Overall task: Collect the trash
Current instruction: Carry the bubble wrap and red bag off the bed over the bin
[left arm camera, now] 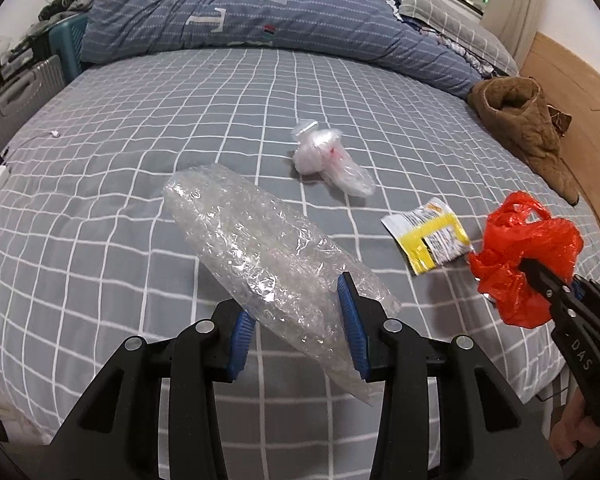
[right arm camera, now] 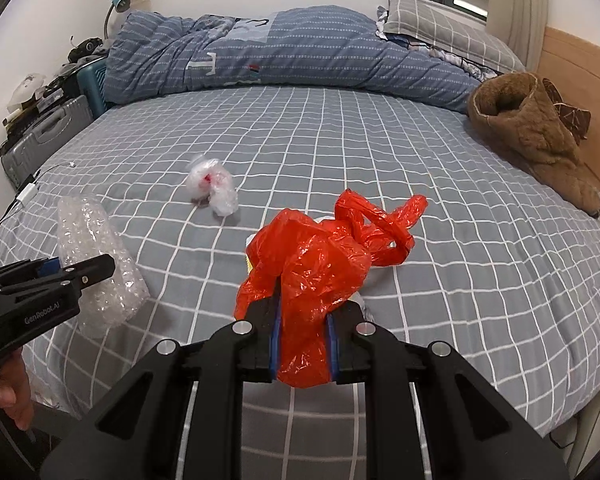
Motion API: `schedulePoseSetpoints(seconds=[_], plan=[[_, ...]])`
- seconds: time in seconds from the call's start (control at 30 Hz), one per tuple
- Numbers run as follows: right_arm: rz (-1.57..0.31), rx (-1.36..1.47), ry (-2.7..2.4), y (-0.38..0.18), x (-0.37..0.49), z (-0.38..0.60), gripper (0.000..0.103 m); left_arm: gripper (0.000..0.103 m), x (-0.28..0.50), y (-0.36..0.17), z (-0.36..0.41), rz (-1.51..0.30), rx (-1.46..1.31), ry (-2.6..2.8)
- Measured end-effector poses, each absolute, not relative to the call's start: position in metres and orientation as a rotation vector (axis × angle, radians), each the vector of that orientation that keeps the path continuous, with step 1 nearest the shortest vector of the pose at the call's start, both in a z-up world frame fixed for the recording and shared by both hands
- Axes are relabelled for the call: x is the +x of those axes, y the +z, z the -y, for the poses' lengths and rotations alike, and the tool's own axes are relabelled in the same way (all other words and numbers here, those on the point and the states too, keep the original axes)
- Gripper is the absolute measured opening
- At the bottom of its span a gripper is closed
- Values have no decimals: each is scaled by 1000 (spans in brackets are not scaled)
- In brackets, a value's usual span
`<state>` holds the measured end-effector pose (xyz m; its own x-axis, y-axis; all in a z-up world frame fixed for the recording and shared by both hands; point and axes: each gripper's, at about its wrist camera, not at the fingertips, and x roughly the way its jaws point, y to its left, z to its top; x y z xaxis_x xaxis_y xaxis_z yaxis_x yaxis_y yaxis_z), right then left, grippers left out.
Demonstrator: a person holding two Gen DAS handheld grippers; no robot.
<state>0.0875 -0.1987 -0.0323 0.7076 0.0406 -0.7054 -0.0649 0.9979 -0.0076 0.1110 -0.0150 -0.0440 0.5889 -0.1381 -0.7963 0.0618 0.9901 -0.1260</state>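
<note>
While my left gripper [left arm camera: 298, 320] clamps its blue pads [left arm camera: 350, 320] on a long roll of bubble wrap [left arm camera: 260, 248], lifted clear of the bed [left arm camera: 140, 128], my right gripper [right arm camera: 303, 344] pinches a crumpled red plastic bag [right arm camera: 320, 264] between narrow jaws. Beyond the fingers, still on the checked sheet: a yellow-and-white wrapper [left arm camera: 428, 234] just beside the red bag, and a clear crumpled bag [left arm camera: 328, 158] farther out. A brown fleece garment [right arm camera: 532, 136] lies at the right edge, a blue quilt [right arm camera: 284, 48] at the back

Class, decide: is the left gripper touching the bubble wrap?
Touching. The left wrist view shows the left gripper with both blue pads pressed against the bubble wrap, which is lifted off the bed.
</note>
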Motion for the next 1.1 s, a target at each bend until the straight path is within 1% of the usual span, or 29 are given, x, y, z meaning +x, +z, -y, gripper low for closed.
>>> schedulePoseSetpoints(seconds=[0.37,1.1], plan=[[-768,-42,71,-23,44,192,16,39,55,-31,31,-910,-70,-168],[-788,-38,106,-30,-44,182,16,39,-43,-34,24,-932,-83,-189]])
